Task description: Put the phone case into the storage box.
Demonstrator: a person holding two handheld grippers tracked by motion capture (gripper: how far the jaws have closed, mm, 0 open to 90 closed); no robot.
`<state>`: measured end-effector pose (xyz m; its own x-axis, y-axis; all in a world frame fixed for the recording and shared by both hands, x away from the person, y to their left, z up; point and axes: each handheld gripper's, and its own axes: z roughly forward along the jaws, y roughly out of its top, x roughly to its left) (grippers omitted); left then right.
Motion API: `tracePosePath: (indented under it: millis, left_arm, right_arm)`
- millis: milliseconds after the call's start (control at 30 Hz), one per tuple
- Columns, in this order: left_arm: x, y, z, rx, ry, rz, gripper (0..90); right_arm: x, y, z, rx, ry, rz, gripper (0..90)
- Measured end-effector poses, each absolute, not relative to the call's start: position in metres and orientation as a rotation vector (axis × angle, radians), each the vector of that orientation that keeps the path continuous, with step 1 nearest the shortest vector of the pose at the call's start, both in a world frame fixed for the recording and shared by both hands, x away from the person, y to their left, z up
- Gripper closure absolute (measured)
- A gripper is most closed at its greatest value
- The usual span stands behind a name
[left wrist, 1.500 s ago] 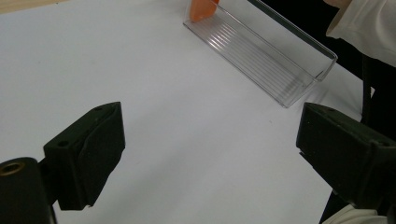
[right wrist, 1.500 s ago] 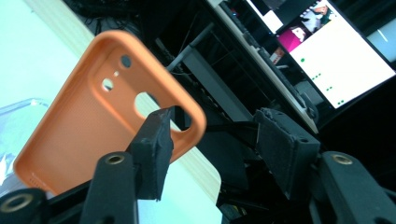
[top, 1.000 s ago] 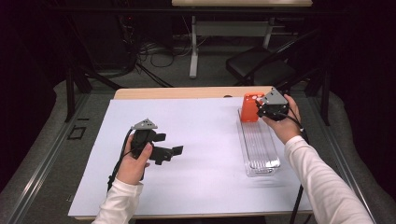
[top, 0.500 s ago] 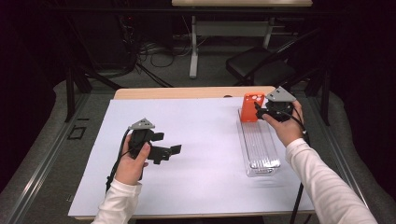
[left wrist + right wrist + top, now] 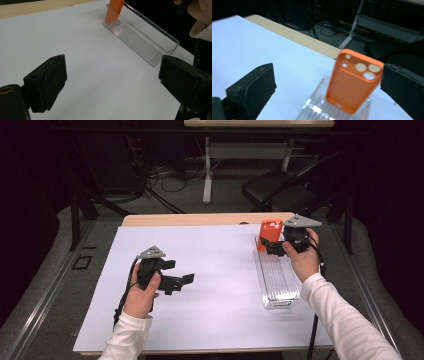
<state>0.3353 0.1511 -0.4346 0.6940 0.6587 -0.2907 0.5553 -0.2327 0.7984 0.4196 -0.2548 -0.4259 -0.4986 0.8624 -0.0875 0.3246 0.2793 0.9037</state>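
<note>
Right gripper view: wide-open right tongs (image 5: pixel 327 92) frame matte orange case (image 5: pixel 353 83) in ribbed clear tray (image 5: pixel 312 110).

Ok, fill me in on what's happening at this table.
A person works with a hand-held gripper in each hand. The right hand-held gripper has just been opening its jaws and stands open beside an orange phone case, which stands upright at the far end of a clear ribbed tray. The left hand-held gripper hovers open over the white sheet, holding nothing.
</note>
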Motion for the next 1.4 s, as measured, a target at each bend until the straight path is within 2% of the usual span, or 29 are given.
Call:
tracePosePath:
  millis: [433, 767, 1000, 1400]
  left_arm:
    - [0.334, 0.148, -0.432, 1.912, 0.916, 0.140, 8.3]
    - [0.332, 0.144, -0.431, 1.921, 0.902, 0.138, 8.3]
    - [0.332, 0.144, -0.431, 1.924, 0.897, 0.139, 8.3]
    - [0.335, 0.142, -0.435, 1.929, 0.895, 0.136, 8.3]
  right_arm:
    - [0.392, -0.235, -0.430, 1.066, 2.050, 1.253, 0.0]
    - [0.345, -0.200, -0.434, 0.940, 2.146, 1.200, 0.0]
    - [0.318, -0.184, -0.450, 0.925, 2.157, 1.306, 0.0]
    - [0.308, -0.181, -0.484, 0.969, 2.145, 1.409, 0.0]
